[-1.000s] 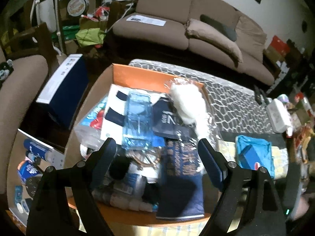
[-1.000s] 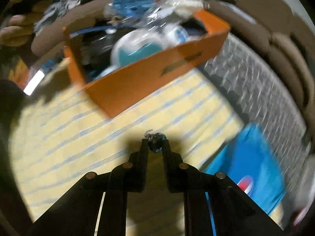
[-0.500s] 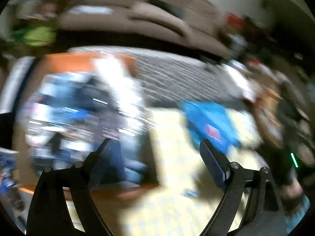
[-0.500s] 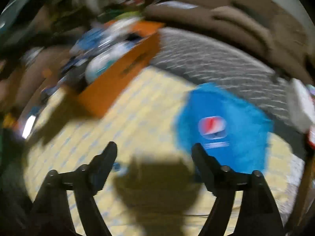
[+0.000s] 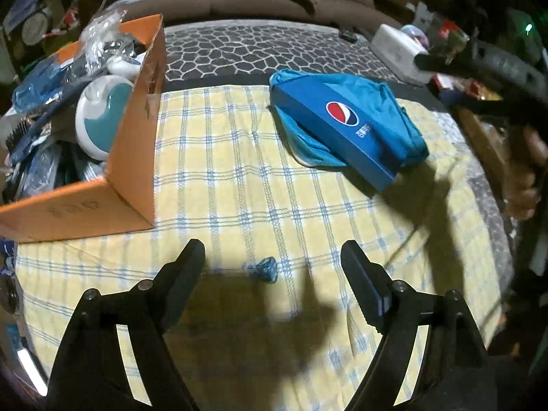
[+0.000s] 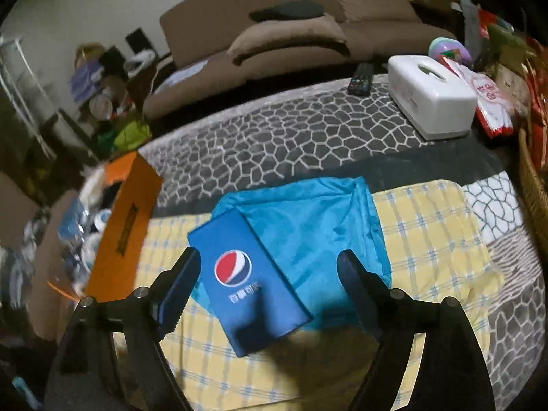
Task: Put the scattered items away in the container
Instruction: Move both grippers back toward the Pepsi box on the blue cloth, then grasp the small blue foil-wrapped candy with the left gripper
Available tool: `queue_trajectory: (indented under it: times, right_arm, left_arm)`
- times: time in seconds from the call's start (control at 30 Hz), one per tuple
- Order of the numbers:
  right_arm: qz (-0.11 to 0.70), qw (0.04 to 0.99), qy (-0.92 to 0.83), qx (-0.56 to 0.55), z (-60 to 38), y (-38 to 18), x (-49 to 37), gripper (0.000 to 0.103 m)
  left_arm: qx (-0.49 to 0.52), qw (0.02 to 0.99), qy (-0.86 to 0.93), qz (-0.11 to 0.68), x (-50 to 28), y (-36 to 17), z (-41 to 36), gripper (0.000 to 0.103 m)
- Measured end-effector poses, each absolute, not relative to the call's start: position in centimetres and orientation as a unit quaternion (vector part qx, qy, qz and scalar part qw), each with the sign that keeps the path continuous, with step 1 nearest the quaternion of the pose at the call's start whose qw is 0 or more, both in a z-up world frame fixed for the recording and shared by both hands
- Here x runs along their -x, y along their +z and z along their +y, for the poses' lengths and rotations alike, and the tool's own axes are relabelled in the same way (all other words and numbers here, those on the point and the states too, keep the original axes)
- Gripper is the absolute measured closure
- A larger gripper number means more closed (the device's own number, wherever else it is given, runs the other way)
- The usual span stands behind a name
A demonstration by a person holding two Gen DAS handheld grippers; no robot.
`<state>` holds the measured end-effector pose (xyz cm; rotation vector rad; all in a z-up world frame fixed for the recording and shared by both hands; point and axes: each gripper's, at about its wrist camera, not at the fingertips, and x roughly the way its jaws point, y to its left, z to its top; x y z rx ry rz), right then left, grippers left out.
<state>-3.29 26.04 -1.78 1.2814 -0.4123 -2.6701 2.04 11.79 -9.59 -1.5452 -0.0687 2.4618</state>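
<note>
Left gripper (image 5: 270,267), jaws closing slightly, empty, above small blue wrapped candy (image 5: 263,270), lower centre: risk of pinching checked cloth (image 5: 239,178). Right gripper (image 6: 269,274), jaws just opening, empty, over blue Pepsi box (image 6: 246,281): may snag teal fabric (image 6: 308,219).

Box (image 5: 130,157): orange cardboard, open-topped, heaped over the rim with packets and a round white-and-teal item, at the cloth's left edge.
Wrapped sweet (image 5: 263,269): small, blue, lying loose on the checked cloth.
Pepsi box (image 6: 245,281): blue, flat, resting on crumpled turquoise fabric (image 6: 315,226).
</note>
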Motion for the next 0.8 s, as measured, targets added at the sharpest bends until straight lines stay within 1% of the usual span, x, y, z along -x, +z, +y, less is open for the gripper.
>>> queue_trajectory:
  times: [0.1, 0.2, 0.27, 0.33, 0.4, 0.43, 0.47, 0.53, 0.57, 0.63, 0.8]
  right_arm:
    - [-0.135, 0.08, -0.89, -0.429, 25.9, -1.8, 3.3, 0.02]
    - [-0.106, 0.08, -0.892, -0.433, 25.1, -2.0, 3.2, 0.02]
    - [-0.069, 0.068, -0.896, -0.433, 24.2, -2.2, 3.0, 0.02]
    - [-0.009, 0.036, -0.901, -0.432, 22.7, -2.0, 2.7, 0.02]
    - [0.032, 0.014, -0.903, -0.428, 21.4, -1.7, 2.4, 0.02]
    - [0.042, 0.012, -0.905, -0.424, 21.0, -1.5, 2.2, 0.02]
    - [0.055, 0.011, -0.906, -0.418, 20.4, -1.3, 2.1, 0.02]
    - [0.081, 0.003, -0.91, -0.407, 19.4, -0.8, 1.8, 0.02]
    - [0.093, 0.003, -0.911, -0.403, 19.0, -0.6, 1.8, 0.02]
    - [0.111, 0.001, -0.912, -0.395, 18.5, -0.4, 1.6, 0.02]
    - [0.119, 0.002, -0.912, -0.393, 18.0, -0.4, 1.7, 0.02]
  left_arm:
    - [0.547, 0.095, 0.831, -0.035, -1.8, -12.5, 12.3, 0.023]
    - [0.564, 0.074, 0.822, -0.041, -1.9, -14.8, 12.5, 0.023]
    - [0.549, 0.07, 0.832, -0.023, -2.5, -15.0, 12.8, 0.023]
    - [0.543, 0.068, 0.837, -0.008, -3.1, -15.0, 13.2, 0.024]
    - [0.534, 0.052, 0.844, -0.001, -3.6, -14.9, 13.1, 0.035]
    - [0.531, 0.04, 0.846, -0.001, -3.7, -14.9, 12.9, 0.047]
    - [0.529, 0.051, 0.847, -0.016, -3.9, -14.7, 12.6, 0.062]
    - [0.536, 0.074, 0.841, -0.02, -3.8, -14.6, 13.0, 0.079]
    - [0.538, 0.086, 0.838, -0.023, -3.8, -14.5, 13.1, 0.083]
    - [0.541, 0.089, 0.836, -0.03, -3.9, -14.4, 13.0, 0.083]
    - [0.549, 0.096, 0.828, -0.053, -3.8, -13.9, 12.5, 0.083]
